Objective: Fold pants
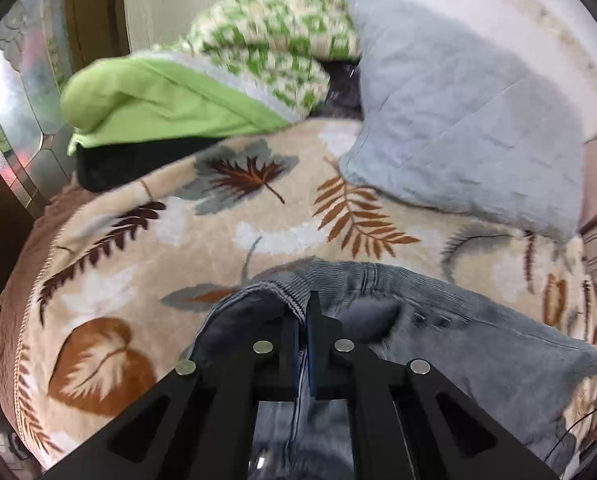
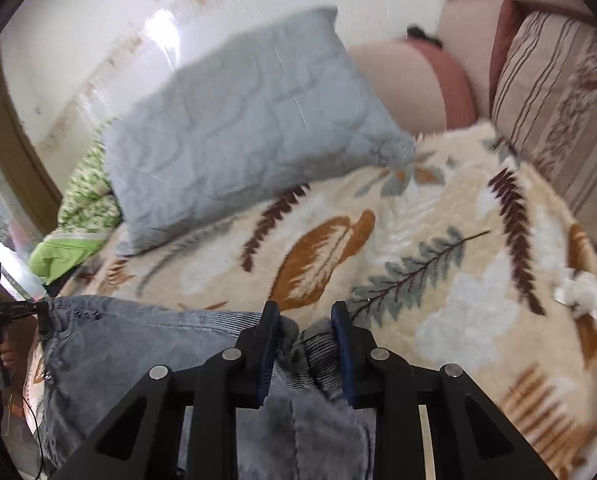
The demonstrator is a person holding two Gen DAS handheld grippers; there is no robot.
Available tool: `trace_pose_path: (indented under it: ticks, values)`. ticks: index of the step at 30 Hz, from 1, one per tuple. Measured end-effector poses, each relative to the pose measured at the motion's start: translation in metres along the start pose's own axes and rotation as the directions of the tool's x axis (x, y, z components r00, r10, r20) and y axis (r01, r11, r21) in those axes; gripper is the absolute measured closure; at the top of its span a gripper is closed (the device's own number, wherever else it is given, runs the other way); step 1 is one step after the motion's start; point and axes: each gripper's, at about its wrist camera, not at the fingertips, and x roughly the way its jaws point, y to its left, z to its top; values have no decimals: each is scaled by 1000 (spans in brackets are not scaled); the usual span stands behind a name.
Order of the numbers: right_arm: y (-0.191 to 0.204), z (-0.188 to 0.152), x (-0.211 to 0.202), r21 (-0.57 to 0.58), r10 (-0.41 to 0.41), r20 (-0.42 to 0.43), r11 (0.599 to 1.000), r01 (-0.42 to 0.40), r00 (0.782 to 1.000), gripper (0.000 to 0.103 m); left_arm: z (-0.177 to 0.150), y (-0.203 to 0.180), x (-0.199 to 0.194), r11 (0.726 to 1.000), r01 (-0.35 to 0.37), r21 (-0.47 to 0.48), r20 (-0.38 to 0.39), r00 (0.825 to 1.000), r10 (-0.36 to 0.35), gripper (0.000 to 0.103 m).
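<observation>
Grey-blue corduroy pants (image 1: pixel 438 320) with a fleece lining lie on a leaf-patterned blanket (image 1: pixel 258 220). My left gripper (image 1: pixel 304 312) is shut on the pants' waistband at one end. In the right wrist view the pants (image 2: pixel 138 344) stretch to the left. My right gripper (image 2: pixel 304 316) stands a little apart, with bunched waistband fabric between its fingers. The left gripper (image 2: pixel 38 312) shows at the far left of that view, pinching the other end of the waistband.
A grey quilted pillow (image 1: pixel 458 120) lies behind the pants, also seen in the right wrist view (image 2: pixel 238 136). A green folded quilt (image 1: pixel 178 100) lies at the back left. A striped cushion (image 2: pixel 558 112) stands at the right. The blanket (image 2: pixel 438 260) spreads ahead.
</observation>
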Motion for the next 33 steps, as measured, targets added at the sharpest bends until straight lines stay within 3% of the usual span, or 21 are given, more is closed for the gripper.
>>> trace_pose_path:
  ticks: [5, 7, 10, 14, 15, 16, 18, 24, 26, 27, 28, 29, 31, 33]
  values:
    - [-14, -38, -70, 42, 34, 55, 998, -36, 998, 87, -46, 24, -47, 999, 49, -23, 46, 998, -48, 100]
    - [-19, -52, -83, 49, 68, 12, 996, -68, 998, 87, -63, 24, -56, 999, 32, 15, 47, 998, -33, 100]
    - [-27, -59, -78, 84, 42, -65, 996, -37, 997, 84, -75, 24, -58, 1000, 21, 12, 24, 999, -22, 100]
    - [-50, -51, -56, 312, 210, -105, 935, -168, 972, 80, -78, 15, -62, 999, 32, 7, 40, 999, -33, 100]
    - [-52, -50, -49, 343, 240, -111, 920, -190, 964, 71, -79, 11, -64, 999, 32, 17, 44, 999, -33, 100]
    - [-52, -50, -41, 372, 260, -123, 907, -198, 958, 48, -78, 8, -65, 999, 34, 24, 45, 998, -35, 100]
    - [-53, -51, -28, 422, 232, -136, 893, -156, 963, 27, -75, 5, -68, 999, 35, 30, 50, 998, -36, 100]
    - [-50, -39, 12, 406, 168, -122, 908, -105, 978, 27, -65, 11, -73, 999, 42, 6, 66, 997, -42, 100]
    - [-41, -37, 32, 330, 132, -130, 940, -82, 983, 31, -66, 15, -72, 999, 50, -13, 63, 997, -49, 100]
    - [-36, -37, 41, 295, 122, -152, 953, -73, 981, 42, -68, 18, -73, 998, 54, -19, 61, 997, -53, 100]
    - [-33, -38, 49, 260, 112, -183, 964, -62, 977, 67, -69, 19, -73, 998, 54, -20, 61, 997, -53, 100]
    - [-27, -39, 54, 222, 69, -218, 975, -19, 973, 82, -70, 20, -75, 998, 55, -20, 62, 997, -54, 100]
    - [-22, -41, 46, 204, 59, -204, 979, -17, 977, 94, -73, 23, -79, 998, 64, -22, 67, 996, -62, 100]
    - [-19, -41, 24, 179, 59, -154, 983, -31, 986, 97, -77, 27, -86, 998, 67, -19, 76, 995, -65, 100]
